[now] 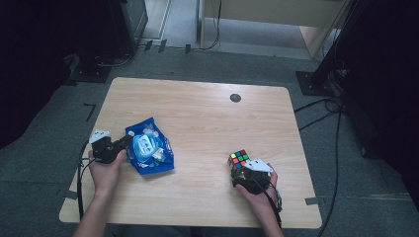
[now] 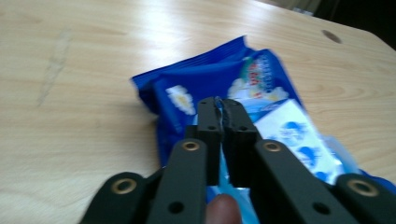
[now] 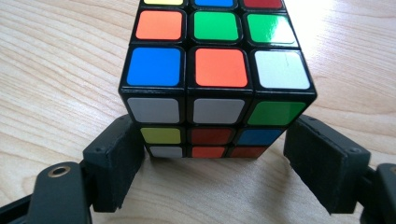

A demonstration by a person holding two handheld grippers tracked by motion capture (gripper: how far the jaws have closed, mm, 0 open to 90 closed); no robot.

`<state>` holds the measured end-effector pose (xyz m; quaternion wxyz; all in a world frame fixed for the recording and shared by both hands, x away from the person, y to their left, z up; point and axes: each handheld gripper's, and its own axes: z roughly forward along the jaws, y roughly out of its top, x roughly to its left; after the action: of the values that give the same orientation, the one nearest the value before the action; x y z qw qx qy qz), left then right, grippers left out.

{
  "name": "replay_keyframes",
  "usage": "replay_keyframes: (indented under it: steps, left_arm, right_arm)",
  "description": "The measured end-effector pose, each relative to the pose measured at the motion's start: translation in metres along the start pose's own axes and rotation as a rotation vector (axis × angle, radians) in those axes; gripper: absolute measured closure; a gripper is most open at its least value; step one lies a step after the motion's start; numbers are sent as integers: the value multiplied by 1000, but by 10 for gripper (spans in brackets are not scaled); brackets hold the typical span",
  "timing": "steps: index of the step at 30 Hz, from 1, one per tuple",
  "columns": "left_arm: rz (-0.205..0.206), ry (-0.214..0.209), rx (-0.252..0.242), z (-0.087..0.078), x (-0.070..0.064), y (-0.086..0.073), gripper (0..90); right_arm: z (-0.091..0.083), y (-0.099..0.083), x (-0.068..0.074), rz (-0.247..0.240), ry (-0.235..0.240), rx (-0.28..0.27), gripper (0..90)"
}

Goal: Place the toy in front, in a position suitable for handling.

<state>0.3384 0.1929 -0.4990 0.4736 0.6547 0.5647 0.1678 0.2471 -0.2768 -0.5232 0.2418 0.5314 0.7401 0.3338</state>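
At the left of the high view the blue packet [image 1: 149, 148] is pinched by the nearly closed left gripper [image 2: 222, 109], probably to steady it, while lower right the puzzle cube [image 3: 215, 74] is flanked by the wide-open right gripper [image 3: 212, 161], seemingly ready for grasping.

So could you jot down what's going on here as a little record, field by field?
Surface: pale wooden table
Left tool: jaws closed, pinching the blue plastic wipes packet
Packet: lies flat near the table's left edge, a pale label on top
Right tool: jaws open, one at each side of the multicoloured puzzle cube
Cube: stands on the table, scrambled; the left jaw is at its side, the right jaw stands apart
Other: small dark round hole at the far side of the table
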Motion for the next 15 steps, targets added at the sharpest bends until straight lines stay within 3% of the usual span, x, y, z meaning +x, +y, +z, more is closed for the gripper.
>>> replay_keyframes:
  steps: [1, 3, 5, 8, 12, 15]
  left_arm:
    - [21, -24, 6, 1, -6, 1, 883]
    - [29, -24, 19, 2, -8, 1, 881]
    - [40, 12, 59, 10, -11, -2, 882]
    - [25, 15, 94, 18, -9, -5, 878]
    - [29, 1, 87, 19, -11, -5, 858]
    - [37, -44, 75, 16, -15, -4, 817]
  right_arm:
    - [0, 0, 0, 0, 0, 0, 209]
    - [0, 0, 0, 2, 0, 1, 209]
    - [0, 0, 0, 4, 1, 2, 210]
    - [0, 0, 0, 5, 1, 2, 211]
    - [0, 0, 0, 6, 1, 2, 212]
    - [0, 0, -1, 10, 6, 2, 213]
